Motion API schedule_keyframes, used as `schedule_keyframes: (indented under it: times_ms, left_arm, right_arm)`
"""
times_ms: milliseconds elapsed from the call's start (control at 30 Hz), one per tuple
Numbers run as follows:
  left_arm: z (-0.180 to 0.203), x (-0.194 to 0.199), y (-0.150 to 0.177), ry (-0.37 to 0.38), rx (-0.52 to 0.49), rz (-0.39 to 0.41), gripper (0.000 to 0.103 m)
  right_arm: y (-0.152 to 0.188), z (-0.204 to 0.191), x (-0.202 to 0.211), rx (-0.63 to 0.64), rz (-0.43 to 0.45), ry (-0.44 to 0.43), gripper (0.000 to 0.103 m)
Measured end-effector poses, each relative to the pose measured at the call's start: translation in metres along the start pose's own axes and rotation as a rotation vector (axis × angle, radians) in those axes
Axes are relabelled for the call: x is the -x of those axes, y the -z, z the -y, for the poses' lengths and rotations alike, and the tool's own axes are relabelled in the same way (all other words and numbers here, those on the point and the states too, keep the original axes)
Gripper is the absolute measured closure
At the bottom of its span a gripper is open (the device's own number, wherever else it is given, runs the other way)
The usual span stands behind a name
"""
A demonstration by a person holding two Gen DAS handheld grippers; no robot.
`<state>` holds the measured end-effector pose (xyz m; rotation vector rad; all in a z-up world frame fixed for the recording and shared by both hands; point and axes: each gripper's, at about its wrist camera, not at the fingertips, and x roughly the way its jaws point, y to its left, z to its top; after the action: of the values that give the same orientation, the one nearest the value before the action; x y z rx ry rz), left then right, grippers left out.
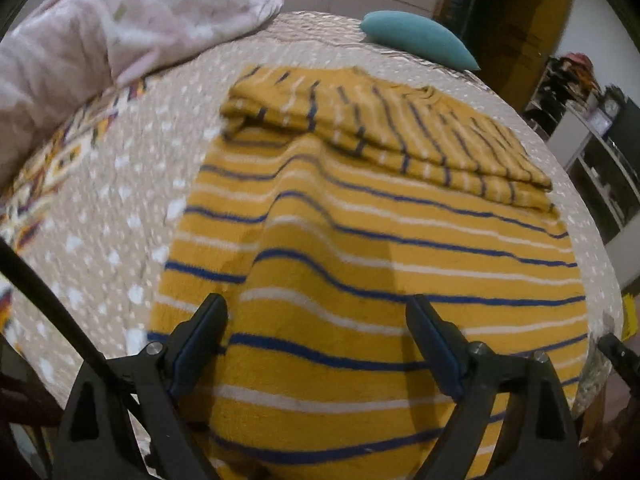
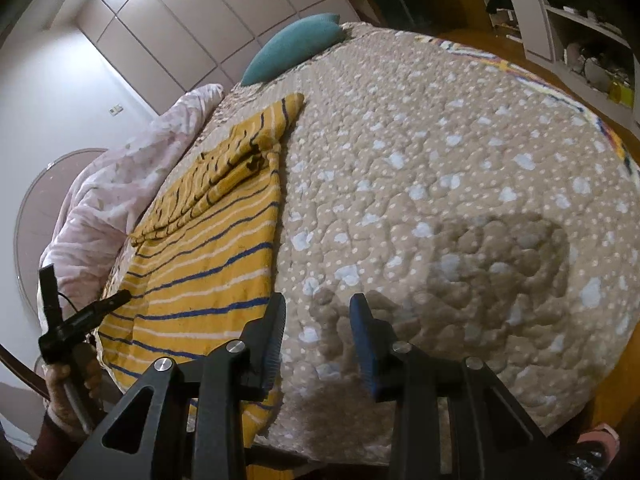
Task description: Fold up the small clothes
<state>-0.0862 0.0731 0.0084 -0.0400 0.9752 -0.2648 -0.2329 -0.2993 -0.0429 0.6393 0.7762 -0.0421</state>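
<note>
Shirt flat on bed, sleeves folded across far end. Left gripper wide over hem, empty. Right gripper narrow, empty, beside edge. Risks: pinching one layer only, snagging quilt, dragging fold loose.

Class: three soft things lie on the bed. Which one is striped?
The yellow garment: it bears blue and white stripes. The teal pillow is plain; the pink blanket is mottled.
</note>
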Motion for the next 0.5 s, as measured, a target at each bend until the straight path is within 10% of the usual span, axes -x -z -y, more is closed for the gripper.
schedule_keyframes:
  times_ms: [167,333,500]
  left_arm:
    - [0.0,0.02,0.011,0.007,-0.08,0.018,0.015]
    - [-0.06,0.079,0.013,-0.007,0.059,0.168,0.015]
    - [-0.114,0.069,0.027,0.062,0.175,0.087,0.015]
  right_arm:
    - [0.003,-0.015,-0.013,0.03,-0.037,-0.011,0.064]
    - [0.02,-0.024,-0.021,0.072,-0.098,-0.049,0.061]
    - [0.047,-0.025,-0.029,0.074,-0.185,-0.137,0.061]
